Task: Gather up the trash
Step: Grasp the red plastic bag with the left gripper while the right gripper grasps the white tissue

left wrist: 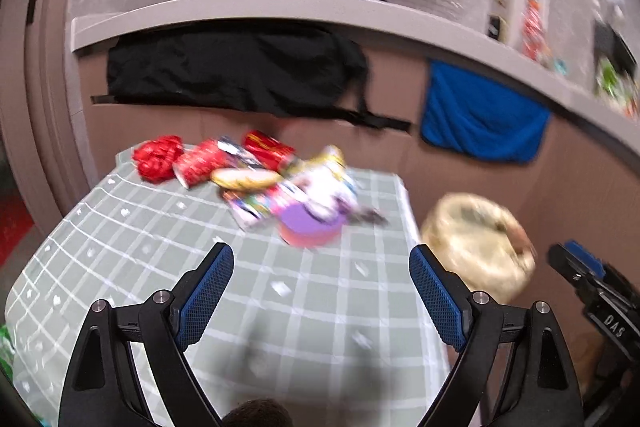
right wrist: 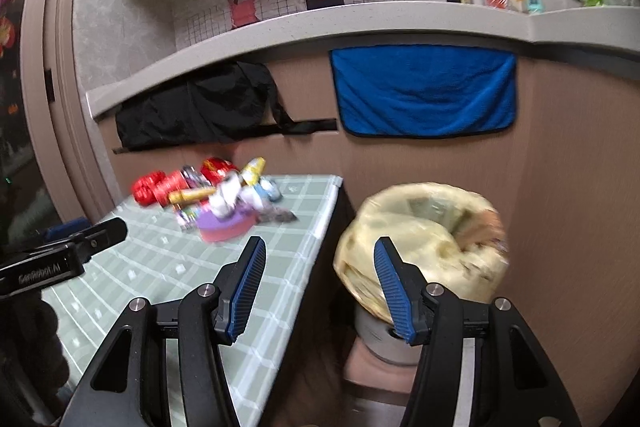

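Trash (left wrist: 256, 179) is found heaped at the far end of the table (left wrist: 160, 267), which is covered with a grey-green checked cloth. The heap (right wrist: 216, 191) is made up of red crumpled wrappers, a yellow packet, white and multicoloured packaging and a round pink container with a purple top (left wrist: 310, 229); finer detail is lost to blur. A bin (right wrist: 424, 247) lined with a yellowish bag is seen on the floor just beside the table's right edge, with some contents visible inside.

The left gripper (left wrist: 322, 291) is held above the near part of the table, its jaws standing well apart with nothing between them. The right gripper (right wrist: 320, 287) is held over the table's right edge, toward the bin, its jaws likewise apart and empty. Neither gripper is in contact with the trash.

A black cloth (left wrist: 236, 67) and a blue towel (right wrist: 424, 91) are noted hanging below the counter ledge (right wrist: 320, 19) behind the table.
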Motion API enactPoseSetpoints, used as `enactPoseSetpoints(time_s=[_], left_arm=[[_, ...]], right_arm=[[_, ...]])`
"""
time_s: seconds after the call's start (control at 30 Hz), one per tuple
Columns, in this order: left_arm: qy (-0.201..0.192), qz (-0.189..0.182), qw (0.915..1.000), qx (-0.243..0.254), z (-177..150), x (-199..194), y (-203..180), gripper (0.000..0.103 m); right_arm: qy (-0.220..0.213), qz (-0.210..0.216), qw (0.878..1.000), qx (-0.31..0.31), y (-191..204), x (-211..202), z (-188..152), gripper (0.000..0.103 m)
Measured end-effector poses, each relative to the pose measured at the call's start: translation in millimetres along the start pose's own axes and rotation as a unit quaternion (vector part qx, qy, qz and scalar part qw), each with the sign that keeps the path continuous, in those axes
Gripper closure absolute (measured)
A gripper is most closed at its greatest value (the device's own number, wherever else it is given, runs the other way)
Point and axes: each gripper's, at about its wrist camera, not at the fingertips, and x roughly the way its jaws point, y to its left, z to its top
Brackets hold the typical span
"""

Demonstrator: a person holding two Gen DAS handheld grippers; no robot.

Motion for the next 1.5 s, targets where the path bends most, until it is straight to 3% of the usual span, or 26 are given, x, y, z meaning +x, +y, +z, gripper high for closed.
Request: enactPoseSetpoints(time_s=[0.13,0.2,0.3,0.4,0.5,0.77,0.87,1.0,1.03,1.1,1.33,1.5], left_arm=[[-0.015,0.032,0.999,-0.026,25.7,33.1,63.3,0.01],[0.005,0.049,0.9978,-0.043,40.4,64.1,101.8,0.01],[0.04,0.058,0.994,-0.083,58.9,106.5,154.1,0.01],[0.039,0.054,0.9903,-0.122,79.5,144.8,205.1,0.01],[0.04,0.061,0.9874,-0.141,100.8,190.8,246.7,0.01],[0.108,0.106,0.9729,-0.175,117.1,296.2,311.7,0.011],[0.127,0.083,0.9659,-0.21,109.6,311.4,329.9,0.011],[0.139,0.067,0.962,-0.226,102.6,312.5,328.1,0.022],[0.14,0.065,0.9619,-0.226,101.6,309.3,325.2,0.031],[0.129,0.064,0.9658,-0.216,101.8,292.6,314.9,0.039],[0.049,0.053,0.9864,-0.148,103.5,186.1,241.0,0.042],[0.01,0.061,0.9908,-0.12,94.1,127.4,203.6,0.042]], right_arm=[[-0.001,0.001,1.0,0.0,15.1,38.7,26.2,0.049],[0.046,0.006,0.999,0.01,20.9,67.4,28.7,0.049],[0.076,0.014,0.997,0.004,33.4,107.4,32.6,0.049],[0.052,0.018,0.998,-0.009,51.2,133.4,44.0,0.049],[0.057,0.014,0.998,-0.007,57.4,152.8,44.1,0.049],[0.096,-0.008,0.995,-0.023,59.6,195.3,42.2,0.049],[0.099,-0.011,0.995,-0.028,56.9,200.9,41.6,0.049],[0.104,0.002,0.994,-0.028,55.4,209.0,40.5,0.049],[0.108,0.008,0.994,-0.029,55.9,211.8,39.9,0.049],[0.11,0.021,0.993,-0.032,58.7,214.6,41.3,0.049],[0.13,0.087,0.987,-0.043,68.0,220.1,44.5,0.049],[0.146,0.13,0.98,-0.043,85.6,228.4,50.1,0.049]])
